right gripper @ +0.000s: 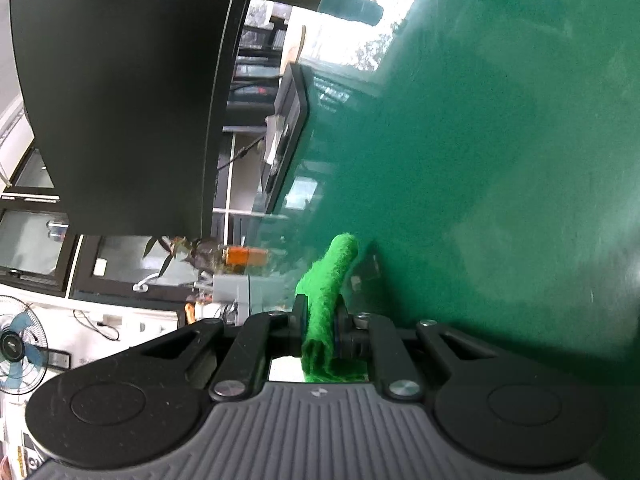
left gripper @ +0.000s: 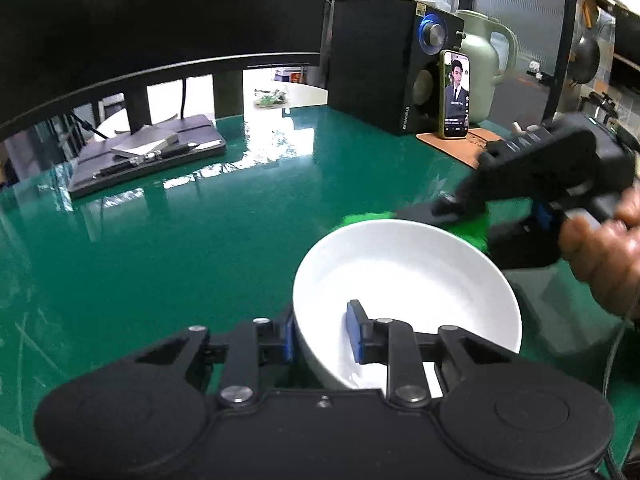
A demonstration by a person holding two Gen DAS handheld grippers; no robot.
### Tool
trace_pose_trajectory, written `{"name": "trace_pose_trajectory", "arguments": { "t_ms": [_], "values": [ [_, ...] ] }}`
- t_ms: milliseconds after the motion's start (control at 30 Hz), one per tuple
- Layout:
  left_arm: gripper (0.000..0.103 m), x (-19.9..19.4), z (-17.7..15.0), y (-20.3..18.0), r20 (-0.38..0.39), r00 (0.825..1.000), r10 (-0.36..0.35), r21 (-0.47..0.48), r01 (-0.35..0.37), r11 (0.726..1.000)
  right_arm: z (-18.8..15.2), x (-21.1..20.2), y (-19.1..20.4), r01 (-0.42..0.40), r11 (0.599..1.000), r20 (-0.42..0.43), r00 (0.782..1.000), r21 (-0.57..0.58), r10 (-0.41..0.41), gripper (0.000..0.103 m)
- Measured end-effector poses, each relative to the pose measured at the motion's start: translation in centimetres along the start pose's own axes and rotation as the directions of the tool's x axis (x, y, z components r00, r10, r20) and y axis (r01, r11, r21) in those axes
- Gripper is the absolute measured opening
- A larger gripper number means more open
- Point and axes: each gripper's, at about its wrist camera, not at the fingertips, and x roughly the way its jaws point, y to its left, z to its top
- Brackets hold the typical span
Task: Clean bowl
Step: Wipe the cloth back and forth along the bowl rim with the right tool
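Two tongs work together: the left gripper (left gripper: 322, 338) pinches the round white bowl's (left gripper: 404, 280) rim, the right gripper (right gripper: 322, 330) squeezes a fuzzy green cloth (right gripper: 326, 292). Holding the bowl steady should help the wiping.

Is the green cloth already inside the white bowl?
No. The green cloth is behind the white bowl's far rim, held by the right gripper.

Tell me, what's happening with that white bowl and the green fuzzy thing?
A person is cleaning a bowl with two hand-held tools. The left tool pinches the white bowl's near rim to steady it on the green table. The right tool grips a green cloth, just beyond the bowl's far edge, not yet inside.
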Motion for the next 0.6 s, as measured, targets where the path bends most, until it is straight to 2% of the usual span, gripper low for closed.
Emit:
{"name": "trace_pose_trajectory", "arguments": {
  "t_ms": [133,433,600],
  "values": [
    [0.028,0.1,0.0,-0.1,0.0,1.0,-0.017,0.013,0.017,1.0,-0.7,-1.8,-1.3,-0.012,0.998,-0.007,1.0,0.063,0.012,0.013],
    [0.031,0.3,0.0,-0.6,-0.001,1.0,-0.013,0.028,0.013,1.0,0.7,2.2,1.5,0.001,1.0,-0.004,1.0,-0.004,-0.001,0.013],
    [0.037,0.5,0.0,-0.4,-0.001,1.0,-0.029,0.033,0.029,0.999,0.0,0.2,0.5,-0.022,0.999,-0.003,1.0,0.024,0.022,0.013]
  ]
}}
